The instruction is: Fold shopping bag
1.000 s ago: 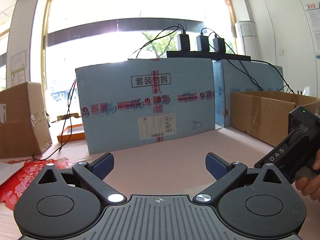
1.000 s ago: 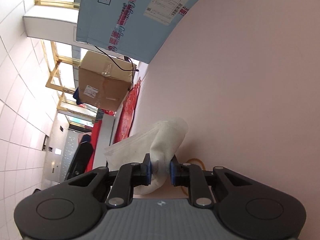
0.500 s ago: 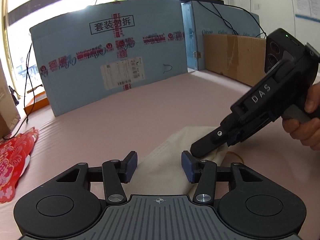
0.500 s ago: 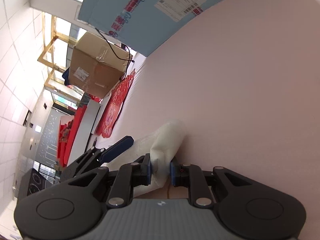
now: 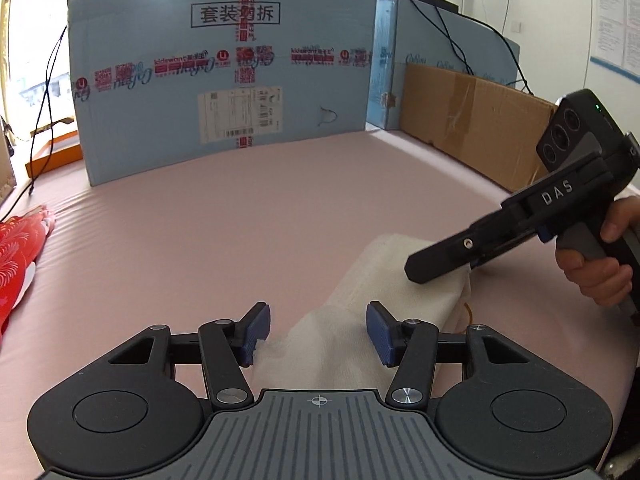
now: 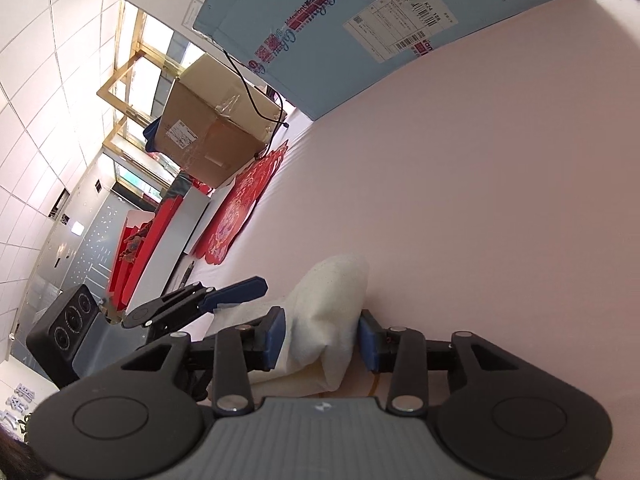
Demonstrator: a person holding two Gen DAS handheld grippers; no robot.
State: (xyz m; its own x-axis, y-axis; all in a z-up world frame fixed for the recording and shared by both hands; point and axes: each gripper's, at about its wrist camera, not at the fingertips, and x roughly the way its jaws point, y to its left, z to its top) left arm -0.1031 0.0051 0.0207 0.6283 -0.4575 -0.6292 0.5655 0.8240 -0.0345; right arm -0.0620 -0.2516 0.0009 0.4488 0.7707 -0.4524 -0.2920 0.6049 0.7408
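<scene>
A cream cloth shopping bag (image 5: 384, 288), folded into a thick strip, lies on the pink table surface (image 5: 240, 216). My left gripper (image 5: 318, 334) is open, its blue pads on either side of the bag's near end. My right gripper (image 6: 322, 338) is open around the bag's other end (image 6: 332, 300), pads apart from the cloth. The right gripper also shows in the left wrist view (image 5: 440, 264), tilted over the bag. The left gripper shows in the right wrist view (image 6: 224, 300).
A large blue carton (image 5: 224, 80) stands at the back of the table, a brown cardboard box (image 5: 472, 120) at the back right. Red patterned bags (image 5: 16, 256) lie at the left edge. Another brown box (image 6: 212, 120) and cables sit beyond them.
My right gripper has opened and let go of the bag. My left gripper has lowered and moved in around the bag's near end.
</scene>
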